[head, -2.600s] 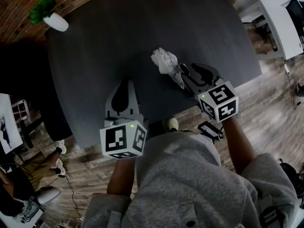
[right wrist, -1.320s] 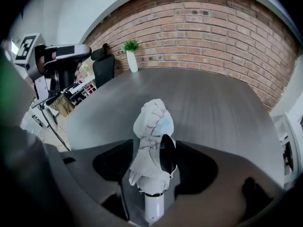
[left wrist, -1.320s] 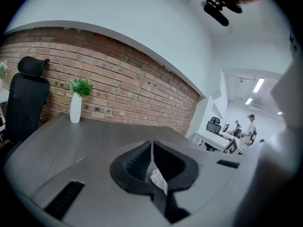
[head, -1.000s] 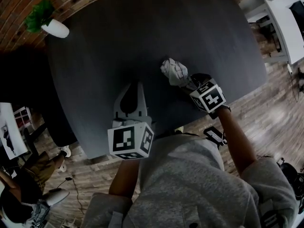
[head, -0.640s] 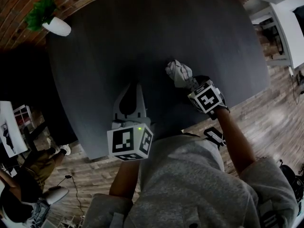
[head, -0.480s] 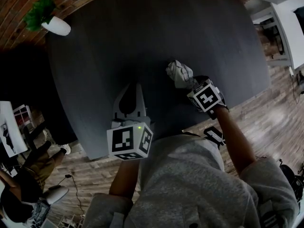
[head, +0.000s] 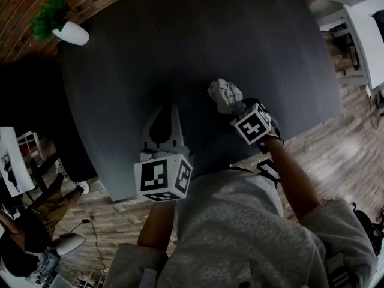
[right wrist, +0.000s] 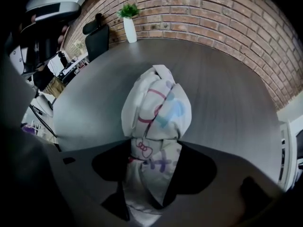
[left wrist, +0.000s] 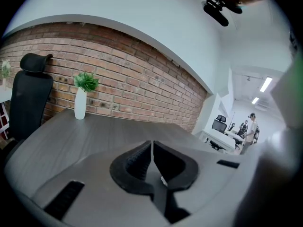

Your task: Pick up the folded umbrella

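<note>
Folded umbrella (right wrist: pixel 156 103) — 1 item, clamped in right tongs (right wrist: pixel 154 150): grasp done. Lift clear of table (head: pixel 150 47) possibly begun, unclear. Left tongs (left wrist: pixel 151 148) — together, empty.

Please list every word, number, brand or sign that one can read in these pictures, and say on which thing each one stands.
No readable text in any view.
Print on the umbrella: coloured drawings, a bow among them; no letters that I can read.
Cubes on the left gripper and the right gripper: only black-and-white square markers, no words.
</note>
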`<state>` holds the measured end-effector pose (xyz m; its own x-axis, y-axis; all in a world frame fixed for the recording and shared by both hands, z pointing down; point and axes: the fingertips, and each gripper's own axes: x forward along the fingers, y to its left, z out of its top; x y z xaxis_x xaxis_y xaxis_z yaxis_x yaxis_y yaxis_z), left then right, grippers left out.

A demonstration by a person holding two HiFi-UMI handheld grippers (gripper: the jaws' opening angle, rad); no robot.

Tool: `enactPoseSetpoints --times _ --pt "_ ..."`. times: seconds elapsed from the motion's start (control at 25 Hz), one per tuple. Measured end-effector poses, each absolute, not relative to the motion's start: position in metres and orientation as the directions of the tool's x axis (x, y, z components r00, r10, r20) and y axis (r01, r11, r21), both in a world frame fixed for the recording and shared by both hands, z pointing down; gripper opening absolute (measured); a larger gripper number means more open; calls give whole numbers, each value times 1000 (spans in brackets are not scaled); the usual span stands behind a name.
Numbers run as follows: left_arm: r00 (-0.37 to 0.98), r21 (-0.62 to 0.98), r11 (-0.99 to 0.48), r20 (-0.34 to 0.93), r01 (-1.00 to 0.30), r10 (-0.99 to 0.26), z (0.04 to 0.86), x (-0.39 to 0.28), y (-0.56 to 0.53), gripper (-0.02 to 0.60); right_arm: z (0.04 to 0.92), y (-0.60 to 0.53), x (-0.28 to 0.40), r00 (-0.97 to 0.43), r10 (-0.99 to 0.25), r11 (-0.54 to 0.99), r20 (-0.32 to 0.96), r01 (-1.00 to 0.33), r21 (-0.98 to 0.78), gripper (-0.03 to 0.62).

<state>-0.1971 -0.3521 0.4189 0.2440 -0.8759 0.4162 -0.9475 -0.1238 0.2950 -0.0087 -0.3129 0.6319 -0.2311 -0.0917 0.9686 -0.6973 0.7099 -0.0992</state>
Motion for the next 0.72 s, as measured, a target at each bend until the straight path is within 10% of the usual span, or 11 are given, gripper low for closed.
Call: enactPoseSetpoints --times 0.72 --pt "222 250 -136 357 -959 -907 379 -152 -297 28 535 -308 32 -444 -392 649 806 -754 -101 281"
